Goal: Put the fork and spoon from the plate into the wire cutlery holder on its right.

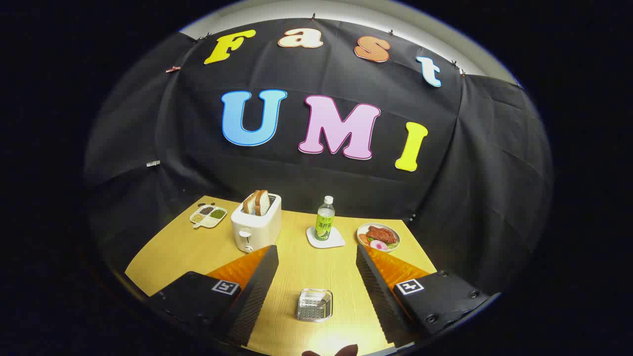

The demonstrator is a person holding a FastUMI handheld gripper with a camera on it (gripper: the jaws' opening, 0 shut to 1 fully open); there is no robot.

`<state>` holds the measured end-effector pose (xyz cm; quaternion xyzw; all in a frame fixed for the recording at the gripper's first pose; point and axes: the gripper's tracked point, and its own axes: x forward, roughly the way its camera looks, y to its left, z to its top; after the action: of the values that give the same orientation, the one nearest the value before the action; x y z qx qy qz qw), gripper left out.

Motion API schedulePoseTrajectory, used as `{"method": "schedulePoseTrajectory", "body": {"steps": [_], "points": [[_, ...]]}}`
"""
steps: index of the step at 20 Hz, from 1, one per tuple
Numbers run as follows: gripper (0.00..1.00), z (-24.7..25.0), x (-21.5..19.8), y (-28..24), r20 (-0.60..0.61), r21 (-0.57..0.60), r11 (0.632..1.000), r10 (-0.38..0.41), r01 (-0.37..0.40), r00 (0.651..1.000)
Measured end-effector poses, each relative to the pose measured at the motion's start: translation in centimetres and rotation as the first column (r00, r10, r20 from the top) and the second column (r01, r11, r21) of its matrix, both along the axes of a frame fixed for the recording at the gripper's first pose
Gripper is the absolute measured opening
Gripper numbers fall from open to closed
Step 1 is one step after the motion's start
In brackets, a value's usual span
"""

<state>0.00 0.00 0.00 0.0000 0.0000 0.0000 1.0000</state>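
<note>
Between my claw's [316,277] wide-open, empty fingers sits the wire cutlery holder [314,305], seemingly empty, so I judge fork and spoon remain to be moved.

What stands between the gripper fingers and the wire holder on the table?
Nothing visible does. The gripper is open above the table, and the wire holder lies between its fingers with bare wood around it. The toaster, bottle and plate of food stand beyond the fingers.
</note>
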Motion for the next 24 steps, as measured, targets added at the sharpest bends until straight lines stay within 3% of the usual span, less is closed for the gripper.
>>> {"method": "schedulePoseTrajectory", "body": {"steps": [16, 21, 24], "points": [[0.98, -0.3, 0.3, 2.1, -0.012, -0.003, 1.0, -0.009, 0.009, 1.0], [0.98, -3.1, 0.0, 5.9, -0.156, -0.002, 0.993, 0.116, -0.118, 0.981], [0.99, -6.8, -0.8, 8.8, -0.335, 0.034, 0.976, 0.215, -0.216, 0.918]]}}
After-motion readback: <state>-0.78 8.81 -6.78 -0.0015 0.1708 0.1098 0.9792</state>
